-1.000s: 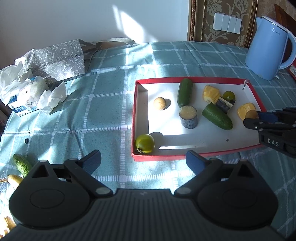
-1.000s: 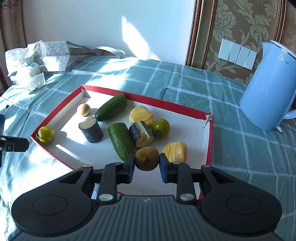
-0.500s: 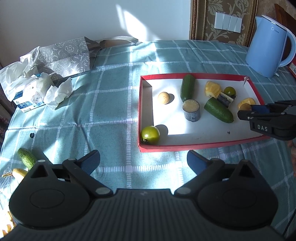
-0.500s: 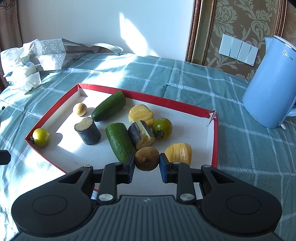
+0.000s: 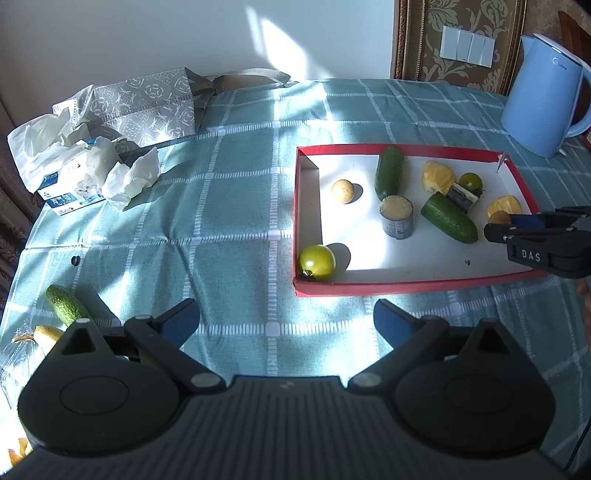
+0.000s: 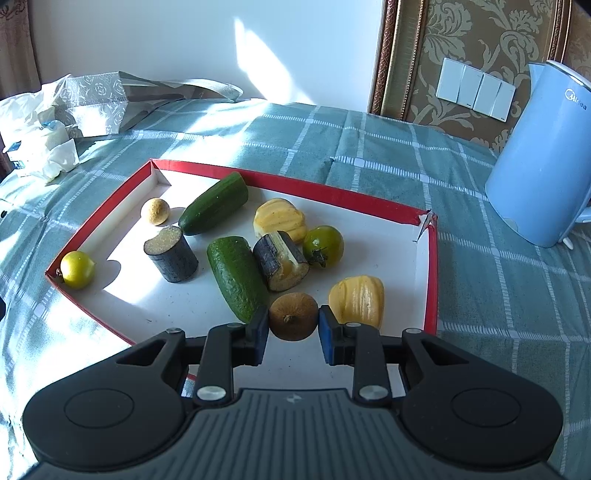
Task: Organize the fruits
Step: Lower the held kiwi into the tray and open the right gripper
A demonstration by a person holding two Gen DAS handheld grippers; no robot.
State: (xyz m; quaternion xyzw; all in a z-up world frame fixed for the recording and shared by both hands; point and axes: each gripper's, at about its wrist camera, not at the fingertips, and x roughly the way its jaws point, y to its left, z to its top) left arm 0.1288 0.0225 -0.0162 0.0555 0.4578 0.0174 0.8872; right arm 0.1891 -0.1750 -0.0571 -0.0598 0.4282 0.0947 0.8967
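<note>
**Around the edges: cloth, kettle and clutter**

A teal checked tablecloth [image 5: 229, 221] covers the tabletop, sunlight striping across it. Far right, a pale blue electric kettle [image 6: 543, 158] stands upright on the cloth, handle turned away to the right. Behind it, a bank of white light switches [image 6: 474, 90] sits on gold-patterned wallpaper, beside a dark wooden frame [image 6: 380, 55]. Over on the far left, a grey patterned gift bag [image 5: 144, 103] lies on its side. Just in front of it, a tissue pack [image 5: 70, 192] with crumpled white tissues [image 5: 129, 177] spilling about. The plain white wall [image 5: 184, 33] catches a bright patch of sun.
</note>
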